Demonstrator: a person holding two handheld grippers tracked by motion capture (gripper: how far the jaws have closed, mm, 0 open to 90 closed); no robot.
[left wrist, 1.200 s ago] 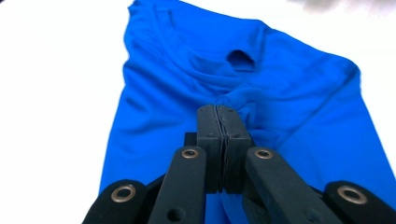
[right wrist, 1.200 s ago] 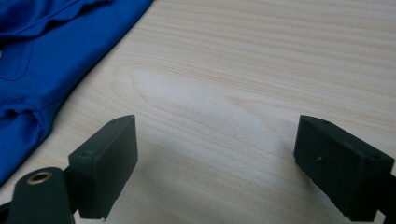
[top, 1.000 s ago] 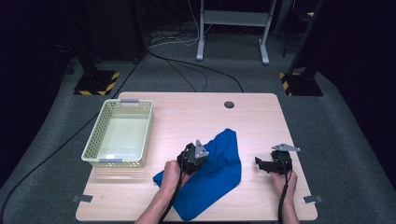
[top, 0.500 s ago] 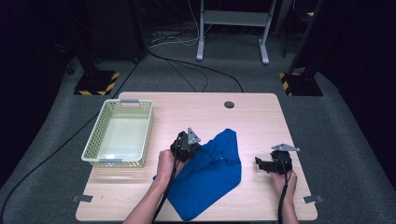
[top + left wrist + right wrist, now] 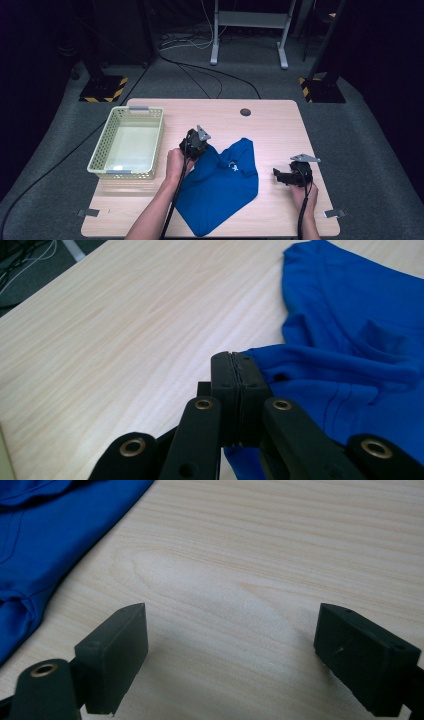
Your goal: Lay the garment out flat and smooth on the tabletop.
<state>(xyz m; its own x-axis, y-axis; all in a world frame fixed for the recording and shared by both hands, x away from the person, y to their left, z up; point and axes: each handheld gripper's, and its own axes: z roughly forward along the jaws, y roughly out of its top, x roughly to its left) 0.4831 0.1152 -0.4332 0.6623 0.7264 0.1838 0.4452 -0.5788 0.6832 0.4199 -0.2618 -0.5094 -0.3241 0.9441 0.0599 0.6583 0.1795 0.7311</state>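
One blue shirt (image 5: 220,185) lies crumpled on the table (image 5: 280,125), between the two grippers and right of the basket (image 5: 129,142). The left gripper (image 5: 234,365) has its jaws pressed together on a fold at the shirt's edge (cloth pokes out between the pads), so the pinch looks meant for dragging or spreading the cloth toward the basket side. The right gripper (image 5: 230,630) rests near the shirt's right edge with jaws wide apart and nothing between them, probably waiting to take another corner. The basket stands at the table's left, apart from the shirt, and nothing lies inside it.
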